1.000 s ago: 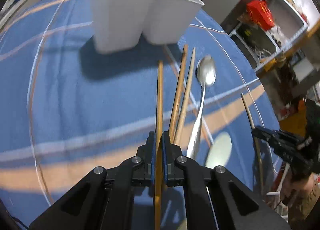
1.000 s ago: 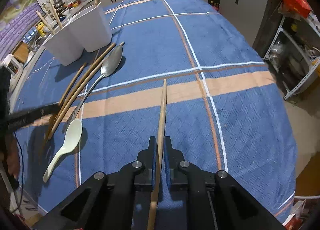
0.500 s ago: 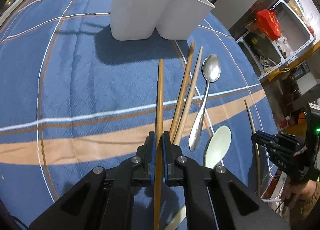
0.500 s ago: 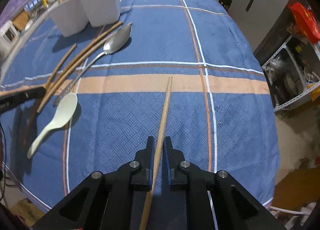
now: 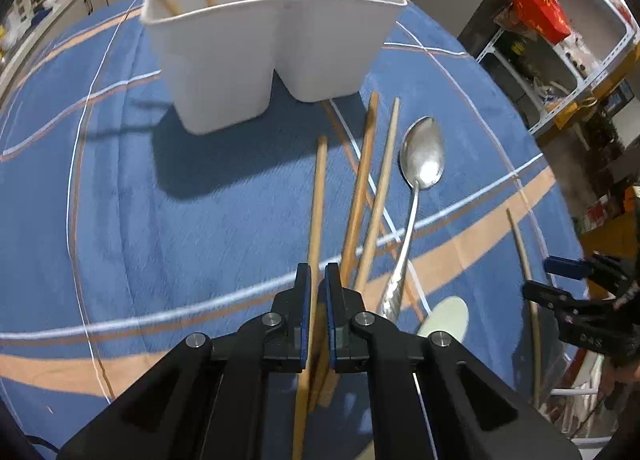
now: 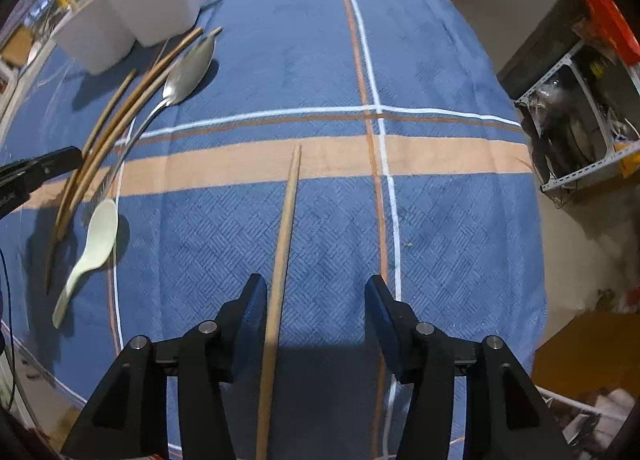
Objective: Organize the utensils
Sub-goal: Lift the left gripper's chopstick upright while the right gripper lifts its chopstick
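Note:
My left gripper (image 5: 316, 288) is shut on a wooden chopstick (image 5: 318, 196) that points at the white two-compartment holder (image 5: 260, 44), which has chopsticks standing in both compartments. Two more chopsticks (image 5: 370, 188), a metal spoon (image 5: 420, 164) and a pale ceramic spoon (image 5: 444, 318) lie to the right. My right gripper (image 6: 316, 292) is open; a chopstick (image 6: 286, 228) lies on the cloth between its fingers, close to the left finger. The holder (image 6: 132, 8) shows in the right wrist view at the far left.
A blue checked tablecloth (image 6: 320, 60) covers the table. Metal shelving (image 6: 580, 108) stands past the table's right edge. In the right wrist view the loose chopsticks (image 6: 132, 100), metal spoon (image 6: 188, 72) and ceramic spoon (image 6: 96, 236) lie at the left.
My right gripper has opened and let go of its chopstick, which now lies on the cloth. My left gripper has moved closer to the holder with its chopstick.

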`<state>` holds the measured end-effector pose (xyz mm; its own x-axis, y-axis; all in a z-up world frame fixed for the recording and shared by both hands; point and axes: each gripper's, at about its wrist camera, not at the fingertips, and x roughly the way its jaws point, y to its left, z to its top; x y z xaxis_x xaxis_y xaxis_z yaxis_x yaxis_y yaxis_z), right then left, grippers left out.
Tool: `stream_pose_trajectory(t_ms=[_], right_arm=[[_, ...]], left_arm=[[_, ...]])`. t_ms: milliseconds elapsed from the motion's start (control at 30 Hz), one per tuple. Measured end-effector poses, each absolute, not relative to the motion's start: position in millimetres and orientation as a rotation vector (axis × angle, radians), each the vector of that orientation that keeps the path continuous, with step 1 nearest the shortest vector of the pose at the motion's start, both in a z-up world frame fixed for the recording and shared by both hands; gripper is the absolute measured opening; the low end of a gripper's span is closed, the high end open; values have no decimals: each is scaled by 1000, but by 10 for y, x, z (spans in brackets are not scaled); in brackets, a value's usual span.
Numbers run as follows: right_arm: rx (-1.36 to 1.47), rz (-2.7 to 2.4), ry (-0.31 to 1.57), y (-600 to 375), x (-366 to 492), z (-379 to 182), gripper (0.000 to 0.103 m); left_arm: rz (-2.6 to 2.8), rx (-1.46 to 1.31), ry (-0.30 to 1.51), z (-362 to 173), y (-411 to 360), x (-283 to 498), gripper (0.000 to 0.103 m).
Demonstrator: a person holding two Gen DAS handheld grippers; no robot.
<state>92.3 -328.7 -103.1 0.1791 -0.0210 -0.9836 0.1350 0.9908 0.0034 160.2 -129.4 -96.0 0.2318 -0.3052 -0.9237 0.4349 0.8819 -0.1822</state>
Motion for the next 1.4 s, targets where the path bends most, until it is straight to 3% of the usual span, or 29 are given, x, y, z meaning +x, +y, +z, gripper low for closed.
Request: stream_pose_trajectory(t_ms=[67, 233, 367, 467, 500, 533, 900, 1400], right_arm=[[97, -108, 1380, -3289, 903, -1028, 53], [72, -78, 1389, -3212, 908, -1024, 37], [69, -65, 1390, -3123, 997, -1021, 36], [55, -4, 1347, -3050, 1020, -973, 20], [52, 19, 1324, -3017, 1015, -969, 9], [51, 32, 1301, -2992, 1002, -964, 8], [276, 37, 1107, -3136, 664, -745, 6], [350, 91, 857, -3042, 278, -142, 6]], left_arm=[[-510, 157, 1235, -987, -1356, 1650, 6], [-524, 217, 1223, -987, -1484, 1712, 6], [-540, 248, 1215, -994, -1576, 1748, 11], [-555, 219, 1207, -999, -1626, 1765, 15], [-554, 206, 1196, -1003, -1622, 1761, 12], [-552, 187, 1198, -1012, -1616, 1764, 5], [-527, 39, 1015, -507, -1146, 1356, 5], [-454, -45, 794, 138, -659, 601, 5]])
